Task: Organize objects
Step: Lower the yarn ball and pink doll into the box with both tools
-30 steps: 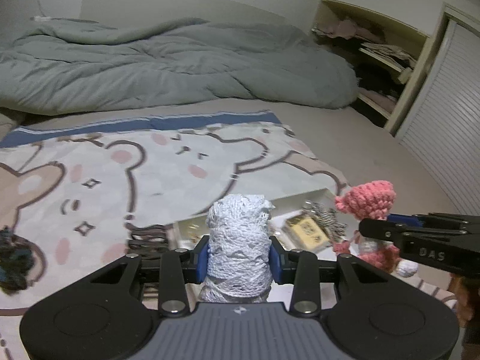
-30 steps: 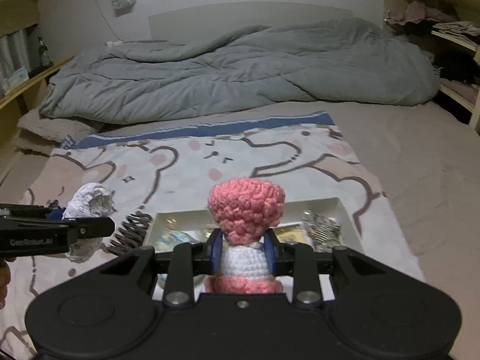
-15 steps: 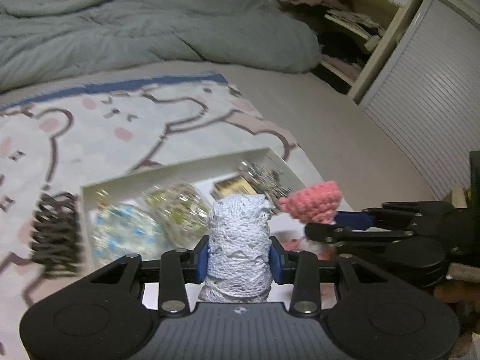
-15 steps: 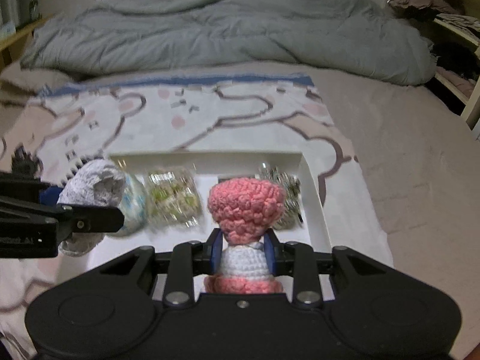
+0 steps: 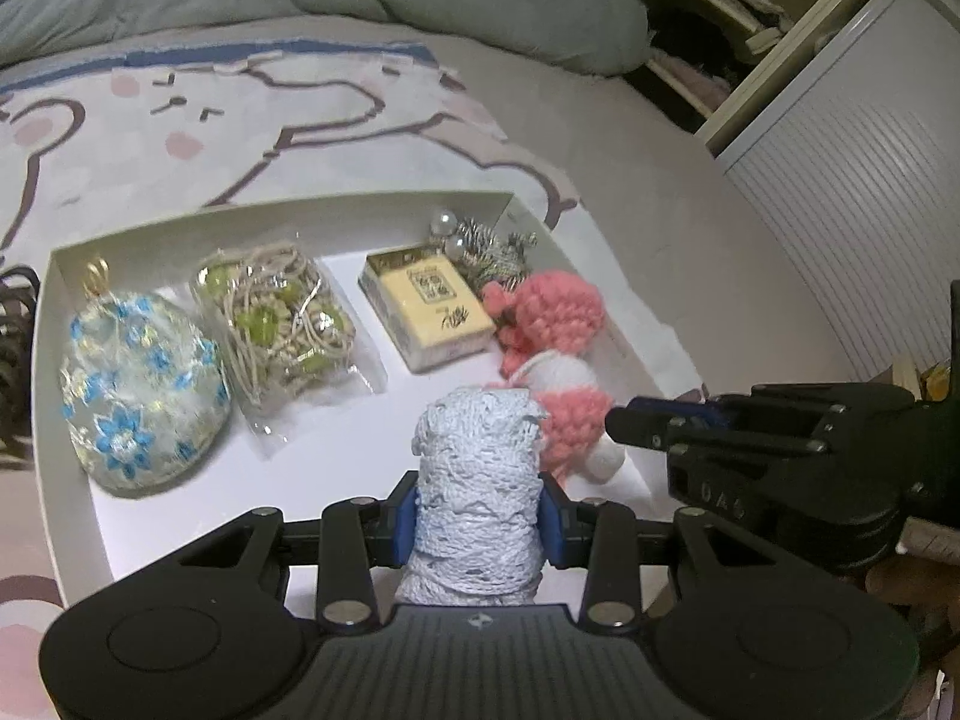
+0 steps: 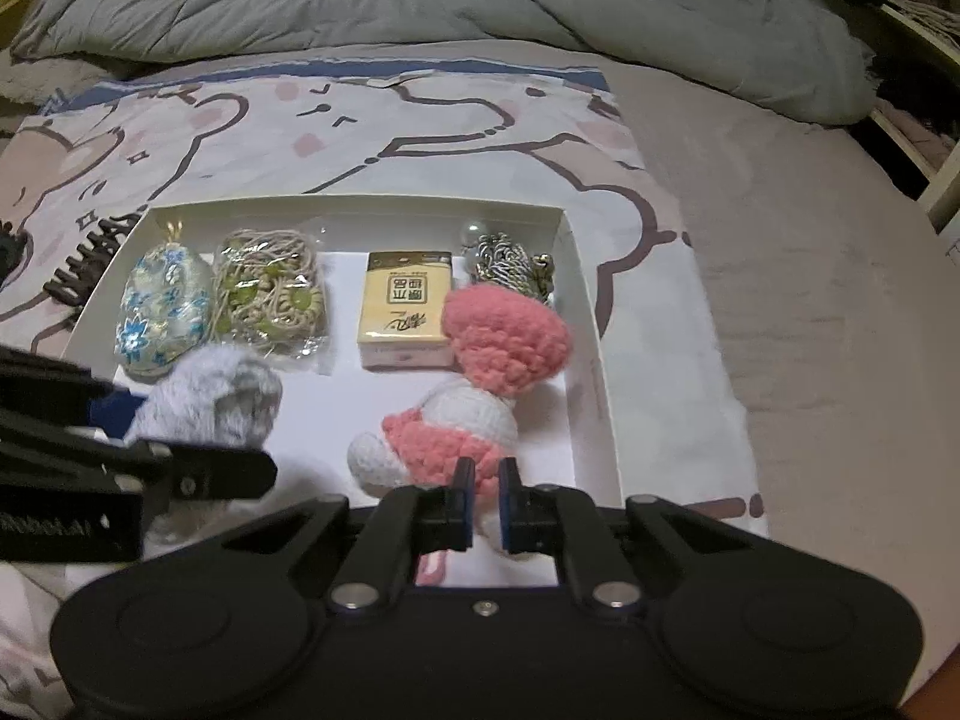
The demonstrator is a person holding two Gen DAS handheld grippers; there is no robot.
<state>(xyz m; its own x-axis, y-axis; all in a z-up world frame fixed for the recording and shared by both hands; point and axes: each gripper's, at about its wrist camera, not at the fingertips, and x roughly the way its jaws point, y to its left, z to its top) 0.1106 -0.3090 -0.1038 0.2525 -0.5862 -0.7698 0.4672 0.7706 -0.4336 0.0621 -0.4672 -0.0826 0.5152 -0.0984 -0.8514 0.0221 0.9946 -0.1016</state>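
right wrist view: white tray [image 6: 585, 276] on bear blanket [image 6: 252, 132]. crochet doll [image 6: 480, 384] lying inside tray, right gripper [image 6: 485, 501] clenched near its base, contact unclear. left gripper [image 5: 478, 507] grasping lace roll [image 5: 477, 480] over tray.

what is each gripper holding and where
Left gripper grips the lace roll by its sides. Right gripper: shut at the foot of the crochet doll, grip unclear.

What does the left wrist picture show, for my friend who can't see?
The left gripper clamps a pale blue lace roll above a white tray. In the tray are a pink crochet doll, a yellow box and a flowered pouch.
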